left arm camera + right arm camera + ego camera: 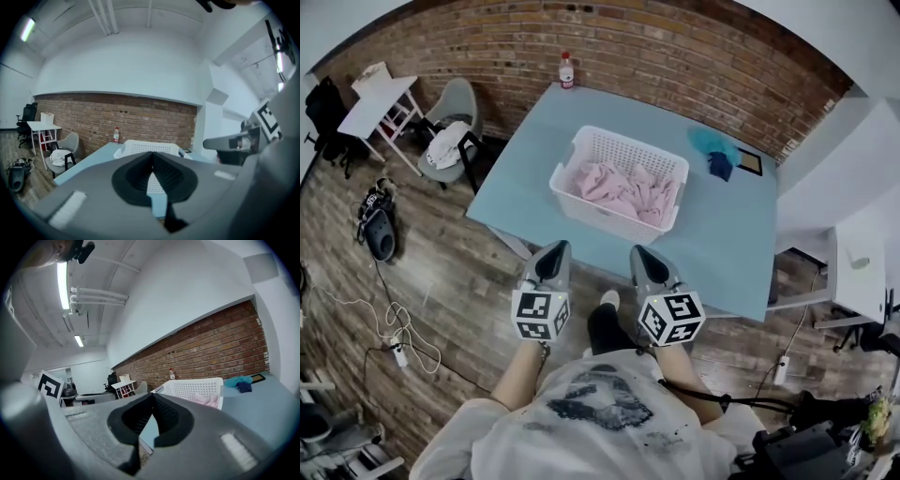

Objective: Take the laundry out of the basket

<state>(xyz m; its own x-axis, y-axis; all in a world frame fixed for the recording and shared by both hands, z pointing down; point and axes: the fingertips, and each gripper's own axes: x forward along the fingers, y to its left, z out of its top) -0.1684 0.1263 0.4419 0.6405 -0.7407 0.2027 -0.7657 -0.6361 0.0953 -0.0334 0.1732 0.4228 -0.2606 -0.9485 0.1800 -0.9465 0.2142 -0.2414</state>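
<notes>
From the head view, my left gripper (557, 247) and my right gripper (640, 251) are side by side in front of my body, both pointing toward the light blue table (727, 248) and both short of its near edge. The white basket (624, 148) stands on the middle of the table, and the pink laundry (626, 193) lies inside it in a loose heap – it is not taken out yet. A teal cloth (711, 142) lies on the table behind the basket to the right, and a bottle (567, 70) stands at the far edge by the brick wall. In the left gripper view, my jaws are closed tip against tip with nothing between them; the basket (151, 147) is straight ahead beyond the tips, apart from them, and the bottle (116, 135) is to its left. In the right gripper view, these jaws are also pressed together and empty – the basket (194, 389) stands ahead and to the right, with the pink laundry (209, 400) showing at its right end and the teal cloth (238, 380) further right.
</notes>
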